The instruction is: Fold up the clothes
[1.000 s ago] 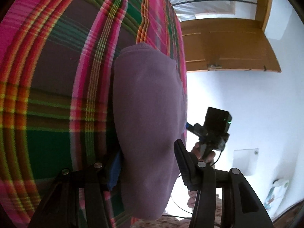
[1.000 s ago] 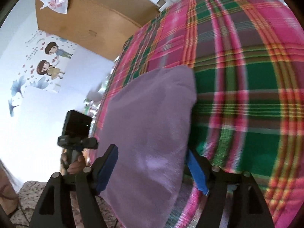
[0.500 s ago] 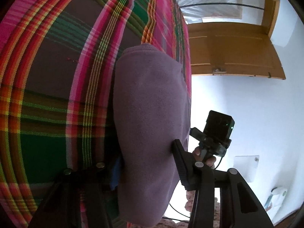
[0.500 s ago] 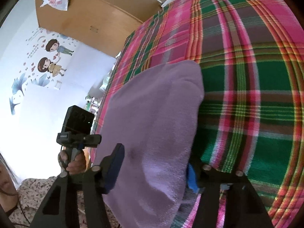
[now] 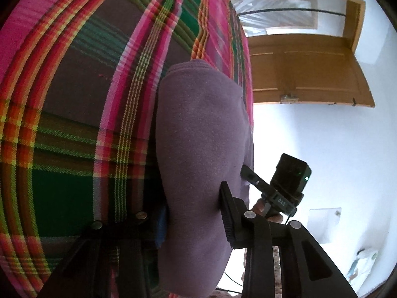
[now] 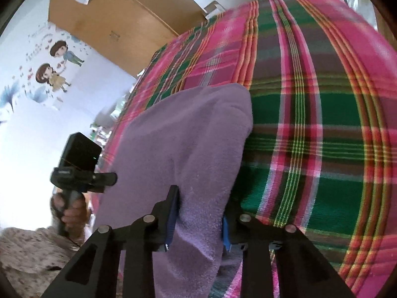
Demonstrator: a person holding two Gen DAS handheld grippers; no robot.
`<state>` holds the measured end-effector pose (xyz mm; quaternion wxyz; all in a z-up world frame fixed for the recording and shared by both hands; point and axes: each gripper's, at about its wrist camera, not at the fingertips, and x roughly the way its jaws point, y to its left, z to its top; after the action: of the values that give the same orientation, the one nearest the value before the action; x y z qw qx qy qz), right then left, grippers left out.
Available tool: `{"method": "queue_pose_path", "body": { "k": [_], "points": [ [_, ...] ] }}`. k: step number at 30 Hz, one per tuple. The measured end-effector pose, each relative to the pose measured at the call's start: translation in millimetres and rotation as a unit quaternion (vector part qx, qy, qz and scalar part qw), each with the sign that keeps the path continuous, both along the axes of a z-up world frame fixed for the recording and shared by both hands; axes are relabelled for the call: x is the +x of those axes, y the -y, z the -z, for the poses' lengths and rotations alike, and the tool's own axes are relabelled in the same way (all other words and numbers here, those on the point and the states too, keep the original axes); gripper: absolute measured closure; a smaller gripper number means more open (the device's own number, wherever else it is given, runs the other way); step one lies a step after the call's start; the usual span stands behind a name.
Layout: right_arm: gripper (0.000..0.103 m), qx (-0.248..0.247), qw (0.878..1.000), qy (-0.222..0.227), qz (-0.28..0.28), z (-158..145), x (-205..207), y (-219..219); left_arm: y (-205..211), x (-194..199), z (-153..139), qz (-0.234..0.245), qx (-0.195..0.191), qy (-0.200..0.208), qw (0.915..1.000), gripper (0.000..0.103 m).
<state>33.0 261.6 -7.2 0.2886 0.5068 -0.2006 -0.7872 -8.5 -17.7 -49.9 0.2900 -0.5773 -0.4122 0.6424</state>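
My left gripper (image 5: pixel 196 213) is clamped on the near edge of the purple garment (image 5: pixel 201 149), the cloth pinched between both fingers; the left-hand finger is largely hidden behind the fabric. My right gripper (image 6: pixel 201 217) is likewise closed on the same purple garment (image 6: pixel 188 146), its blue-padded fingers (image 6: pixel 173 213) pressing the cloth from either side. The garment runs forward from both grips and lies over the plaid blanket (image 5: pixel 74 99), its far rounded end resting on the pink, green and maroon checks. From the left wrist view, the right gripper's camera block (image 5: pixel 290 176) shows just past the garment's right edge, with a hand (image 5: pixel 263 206) on its handle. From the right wrist view, the left unit's camera (image 6: pixel 79 159) and the hand (image 6: pixel 70 213) holding it sit just left of the garment. Beyond the blanket stand a wooden door (image 5: pixel 305 69), a cardboard box (image 6: pixel 119 17) and cartoon wall stickers (image 6: pixel 54 67).
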Motion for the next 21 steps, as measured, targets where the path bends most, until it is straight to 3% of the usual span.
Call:
{"method": "queue_pose_path", "body": {
  "k": [5,10,21],
  "points": [
    [0.078,0.002,1.0,-0.012,0.022,-3,7,1,0,2,-4,-0.005,-0.006,-0.005,1.0,0.065],
    [0.08,-0.007,0.999,-0.026,0.036,-12,13,3,5,3,-10,-0.013,0.018,-0.01,0.9997,0.066],
    [0.08,-0.038,0.997,-0.058,0.046,-43,-4,18,25,-15,-54,-0.035,0.011,-0.056,0.9977,0.067]
  ]
}}
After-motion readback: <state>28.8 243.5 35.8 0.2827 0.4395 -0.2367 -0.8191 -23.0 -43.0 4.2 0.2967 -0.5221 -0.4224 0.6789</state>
